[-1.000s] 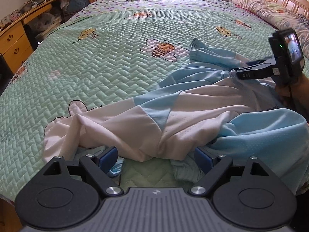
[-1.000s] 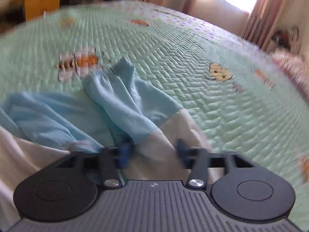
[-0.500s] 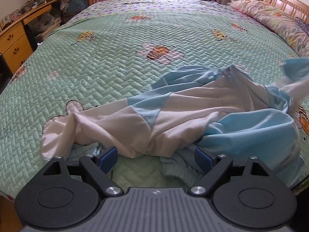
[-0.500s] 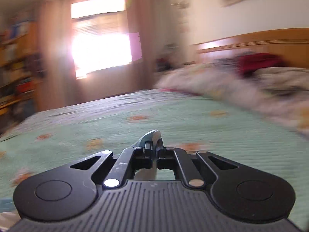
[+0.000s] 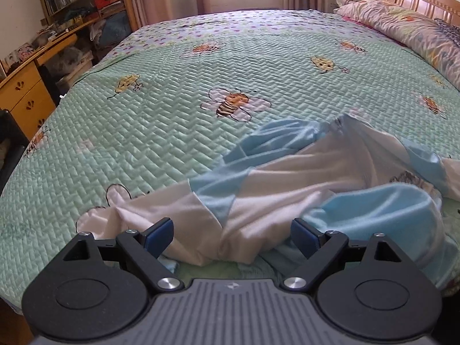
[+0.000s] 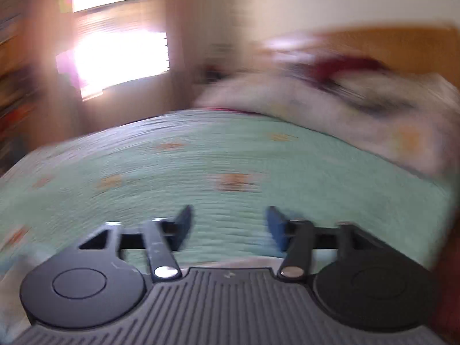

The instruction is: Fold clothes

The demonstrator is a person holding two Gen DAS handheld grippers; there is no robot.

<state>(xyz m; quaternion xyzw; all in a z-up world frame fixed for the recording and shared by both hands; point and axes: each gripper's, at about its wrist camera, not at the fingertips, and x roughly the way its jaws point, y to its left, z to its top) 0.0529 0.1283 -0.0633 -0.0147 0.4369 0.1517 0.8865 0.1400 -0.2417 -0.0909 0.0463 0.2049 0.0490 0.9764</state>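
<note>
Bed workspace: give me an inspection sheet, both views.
Surface: green quilted bedspread with bee prints, flat.
Job's things: crumpled white and light-blue garment, unfolded, near the bed's front edge.
Clutter: floral pillow at the headboard.
Grippers: left gripper open over the garment, fingers apart; right gripper has just opened, nothing between its fingers, view blurred.
Cables: nothing seen.
Surroundings: wooden desk with shelves, curtained window.

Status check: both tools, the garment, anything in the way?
Left tool open over crumpled blue-and-white garment. Right tool just opened, nothing between jaws. Quilt beyond free of obstacles.
</note>
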